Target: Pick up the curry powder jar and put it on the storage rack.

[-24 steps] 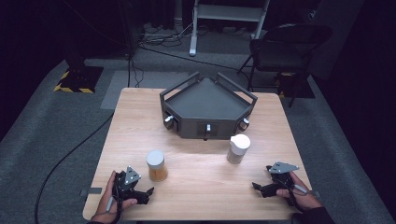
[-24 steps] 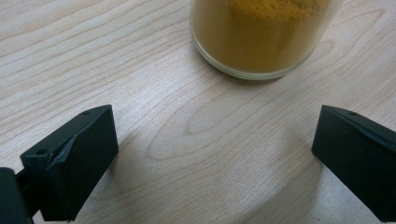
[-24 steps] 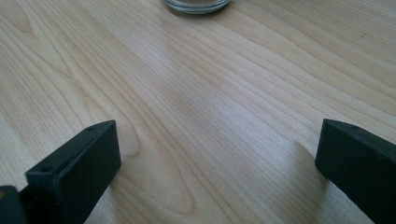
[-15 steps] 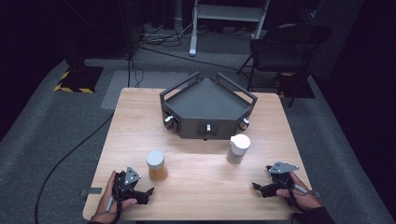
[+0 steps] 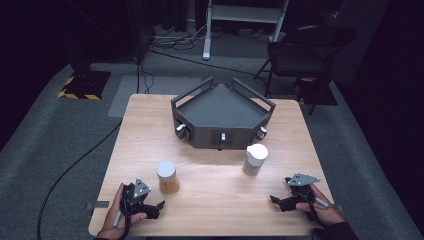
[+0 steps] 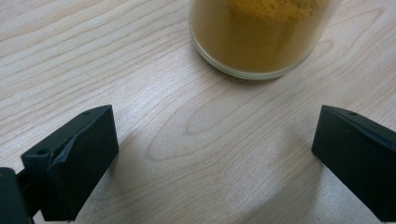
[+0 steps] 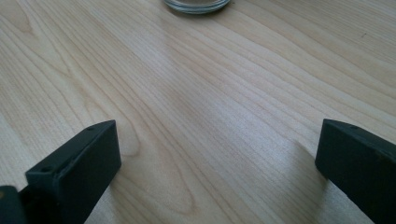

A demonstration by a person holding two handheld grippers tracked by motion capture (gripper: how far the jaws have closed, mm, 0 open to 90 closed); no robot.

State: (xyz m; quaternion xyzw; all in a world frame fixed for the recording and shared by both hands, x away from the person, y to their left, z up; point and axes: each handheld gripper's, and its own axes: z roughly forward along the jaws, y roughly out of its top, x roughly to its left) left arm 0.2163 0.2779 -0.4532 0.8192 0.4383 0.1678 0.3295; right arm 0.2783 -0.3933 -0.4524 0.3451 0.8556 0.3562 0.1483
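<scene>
A glass jar of orange-yellow powder (image 5: 167,177) with a pale lid stands on the wooden table (image 5: 220,190), left of centre. My left gripper (image 5: 156,206) rests near the front left edge, just short of that jar, open and holding nothing. The left gripper view has the jar's base (image 6: 259,37) ahead of my wide-apart jaws. A second jar with a white lid (image 5: 255,159) stands right of centre. My right gripper (image 5: 275,201) lies near the front right edge, open, nothing between its jaws. That jar's base (image 7: 196,4) sits far ahead in the right gripper view.
A dark grey angular tray-like box (image 5: 222,116) with raised rails and knobs on its front faces stands at the back middle of the table. Behind the table are a dark chair (image 5: 305,52), a white stand (image 5: 242,15) and cables on the grey floor.
</scene>
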